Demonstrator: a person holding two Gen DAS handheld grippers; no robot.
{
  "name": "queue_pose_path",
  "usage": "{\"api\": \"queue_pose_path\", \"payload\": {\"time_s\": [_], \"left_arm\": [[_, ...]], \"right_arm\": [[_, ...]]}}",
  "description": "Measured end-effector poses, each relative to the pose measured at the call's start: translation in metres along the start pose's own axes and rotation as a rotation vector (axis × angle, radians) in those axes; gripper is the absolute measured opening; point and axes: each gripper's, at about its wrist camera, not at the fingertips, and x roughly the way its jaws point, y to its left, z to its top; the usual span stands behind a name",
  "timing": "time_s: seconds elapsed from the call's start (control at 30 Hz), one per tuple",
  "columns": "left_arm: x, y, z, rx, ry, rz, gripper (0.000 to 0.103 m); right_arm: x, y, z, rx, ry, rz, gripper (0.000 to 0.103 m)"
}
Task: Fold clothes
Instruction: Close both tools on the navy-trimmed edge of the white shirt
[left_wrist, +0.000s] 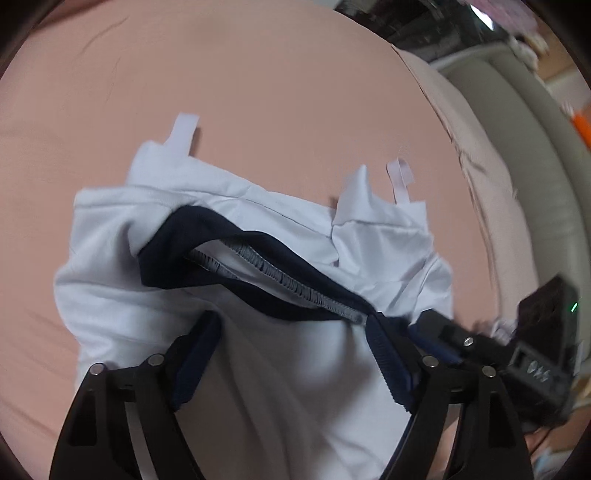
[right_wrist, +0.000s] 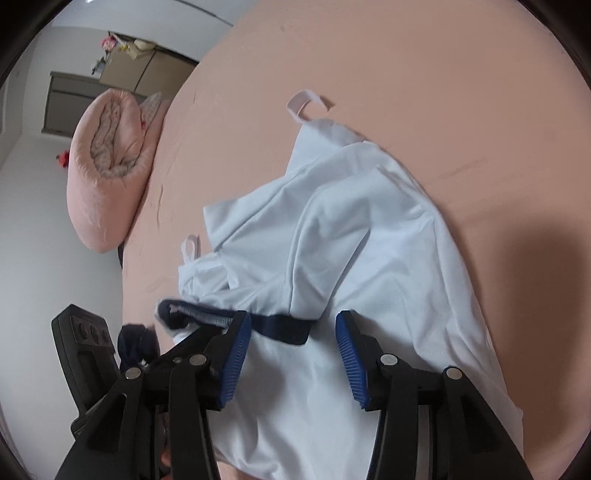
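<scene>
A white fabric garment with a navy elastic waistband (left_wrist: 258, 206) lies bunched on the peach-pink bed sheet (left_wrist: 258, 74), directly under and ahead of both claws. The left claw (left_wrist: 295, 354) is spread wide, its blue pads apart with only white cloth lying between them and nothing pinched; the waistband's open mouth sits just beyond its tips. The right claw (right_wrist: 293, 354) is also spread, poised over the white cloth, with a stretch of the navy band (right_wrist: 284, 326) running across just ahead of the gap; its pads do not press on anything.

The step in hand looks like taking fresh holds to flatten the piece before folding. To do it well, each claw should settle on the waistband edge at opposite sides, pinch both layers cleanly, then draw outward so the crumpled upper part with its two white loop tabs (left_wrist: 183, 129) spreads smooth. Grabbing loose mid-cloth would likely only drag more wrinkles in.
</scene>
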Motion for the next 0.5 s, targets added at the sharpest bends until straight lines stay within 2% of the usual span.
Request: {"api": "queue_pose_path", "payload": {"time_s": [0.13, 0.2, 0.33, 0.5], "left_arm": [[0.003, 0.013, 0.006, -0.12, -0.003, -0.073, 0.083], [0.001, 0.016, 0.006, -0.144, 0.002, -0.091, 0.083], [0.002, 0.019, 0.011, -0.193, 0.047, -0.108, 0.083], [0.0, 0.027, 0.012, -0.288, 0.041, -0.19, 0.083]], "right_arm": [[0.005, 0.0, 0.004, 0.029, 0.004, 0.033, 0.047], [0.009, 0.001, 0.005, 0.037, 0.027, 0.043, 0.047], [0.012, -0.002, 0.006, 0.059, 0.012, 0.04, 0.047], [0.015, -0.006, 0.008, 0.094, -0.01, 0.098, 0.047]]}}
